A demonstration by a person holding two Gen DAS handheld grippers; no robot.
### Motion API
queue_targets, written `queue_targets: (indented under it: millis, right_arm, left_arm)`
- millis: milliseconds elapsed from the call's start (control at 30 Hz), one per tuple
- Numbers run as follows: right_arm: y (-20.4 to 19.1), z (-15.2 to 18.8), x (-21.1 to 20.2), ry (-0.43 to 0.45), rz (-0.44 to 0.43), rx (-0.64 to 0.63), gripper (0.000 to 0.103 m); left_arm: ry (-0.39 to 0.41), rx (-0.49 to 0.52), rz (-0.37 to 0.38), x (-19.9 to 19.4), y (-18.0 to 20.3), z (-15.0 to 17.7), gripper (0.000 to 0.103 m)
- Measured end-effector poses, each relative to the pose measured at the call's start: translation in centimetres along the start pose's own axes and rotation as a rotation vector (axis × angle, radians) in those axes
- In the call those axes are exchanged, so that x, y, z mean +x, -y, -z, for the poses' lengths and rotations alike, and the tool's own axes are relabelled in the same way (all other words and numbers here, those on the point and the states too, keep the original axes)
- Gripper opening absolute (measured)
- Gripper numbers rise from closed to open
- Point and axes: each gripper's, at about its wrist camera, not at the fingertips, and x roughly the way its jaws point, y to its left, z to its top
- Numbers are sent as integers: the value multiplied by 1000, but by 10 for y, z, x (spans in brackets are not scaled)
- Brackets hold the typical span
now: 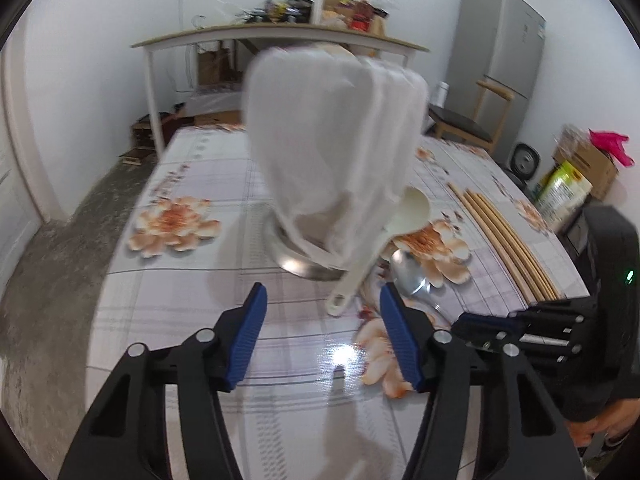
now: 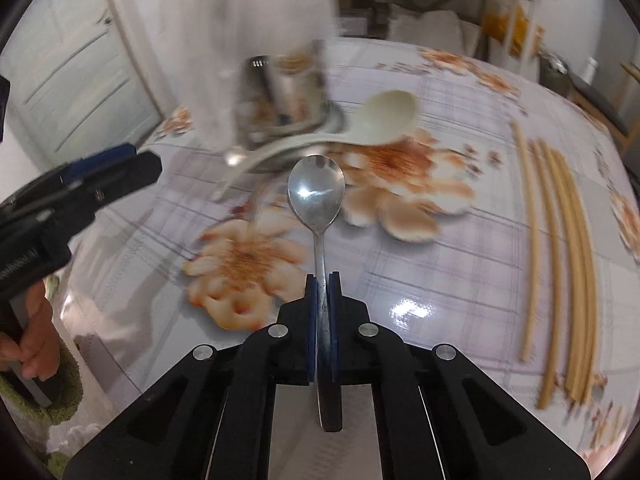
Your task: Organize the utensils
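On the table, right gripper fingers clamp a metal spoon; left gripper fingers gape empty. Thin grip risks slipping.

Item count on the surface: one metal spoon; one cream plastic spoon; four bamboo chopsticks, lying side by side; one metal cup, partly blurred; one white translucent bag. Hand-held gripper count: two, the left hand-held gripper and the right hand-held gripper.
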Motion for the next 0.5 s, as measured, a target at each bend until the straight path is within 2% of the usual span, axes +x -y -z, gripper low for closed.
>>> queue_targets:
  millis: [100,267,500]
  right_arm:
    - [22,6,-7,-5,19,64,4]
    - [57,22,-18,-5,11,178,4]
    - [79,35,-27,22,-13,239,4]
  left_arm:
    - [-30,34,12,14,11,2,48]
    - [-57,59,-18,31,20,1,45]
    - [-97,64,-44,53,24,-3,34]
